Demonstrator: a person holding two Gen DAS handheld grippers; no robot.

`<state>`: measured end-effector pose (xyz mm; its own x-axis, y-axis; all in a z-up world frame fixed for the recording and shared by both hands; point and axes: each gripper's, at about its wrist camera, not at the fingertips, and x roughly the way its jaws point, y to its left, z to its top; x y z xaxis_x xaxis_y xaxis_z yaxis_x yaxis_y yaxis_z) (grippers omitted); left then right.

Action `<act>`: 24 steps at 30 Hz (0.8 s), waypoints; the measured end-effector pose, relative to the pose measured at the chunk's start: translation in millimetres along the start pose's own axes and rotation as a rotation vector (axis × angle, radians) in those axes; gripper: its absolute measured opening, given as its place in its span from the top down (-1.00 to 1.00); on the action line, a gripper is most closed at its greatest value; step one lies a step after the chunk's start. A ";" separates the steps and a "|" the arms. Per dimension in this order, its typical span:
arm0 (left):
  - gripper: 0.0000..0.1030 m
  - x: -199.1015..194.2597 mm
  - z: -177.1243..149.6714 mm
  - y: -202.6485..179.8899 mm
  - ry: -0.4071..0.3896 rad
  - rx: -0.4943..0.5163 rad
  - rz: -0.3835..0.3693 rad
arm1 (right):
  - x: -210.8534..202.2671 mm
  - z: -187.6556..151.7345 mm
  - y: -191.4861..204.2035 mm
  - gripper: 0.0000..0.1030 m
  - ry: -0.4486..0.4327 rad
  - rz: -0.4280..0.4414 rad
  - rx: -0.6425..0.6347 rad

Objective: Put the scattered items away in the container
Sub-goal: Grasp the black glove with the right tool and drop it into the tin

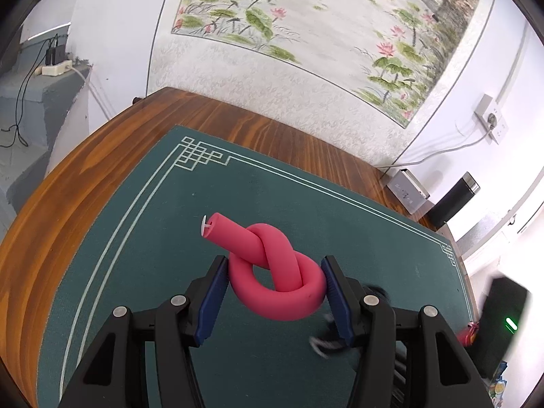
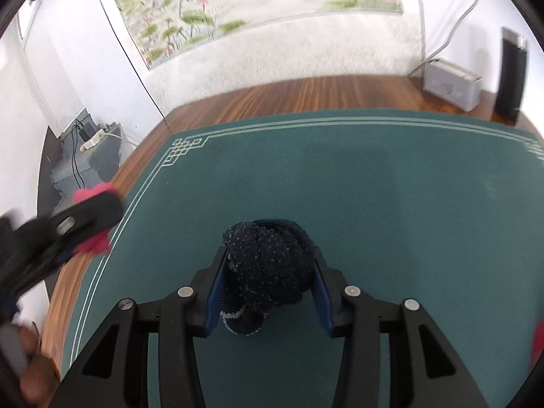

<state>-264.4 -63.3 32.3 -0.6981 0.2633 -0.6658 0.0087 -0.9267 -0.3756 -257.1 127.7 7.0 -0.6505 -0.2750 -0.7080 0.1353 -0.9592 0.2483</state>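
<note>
Left tool (image 1: 274,287) clamped on the knotted pink foam tube (image 1: 272,272), right tool (image 2: 268,289) on the dark speckled fabric ball (image 2: 268,265), above the green mat (image 2: 374,187).

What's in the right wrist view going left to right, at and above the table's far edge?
Power strip on the grey ledge → lotus painting on the wall → grey box on the table → black upright device.
</note>
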 end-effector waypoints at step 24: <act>-0.12 2.3 -71.8 -128.5 0.117 0.352 -0.137 | -250.4 -110.1 -198.6 0.05 -0.215 -0.446 0.163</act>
<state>-215.7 75.7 32.8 -0.5894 0.4006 -0.7015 -0.3388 -0.9109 -0.2355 -38.8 379.8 62.1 -0.7595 0.1946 -0.6208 -0.2972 -0.9526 0.0650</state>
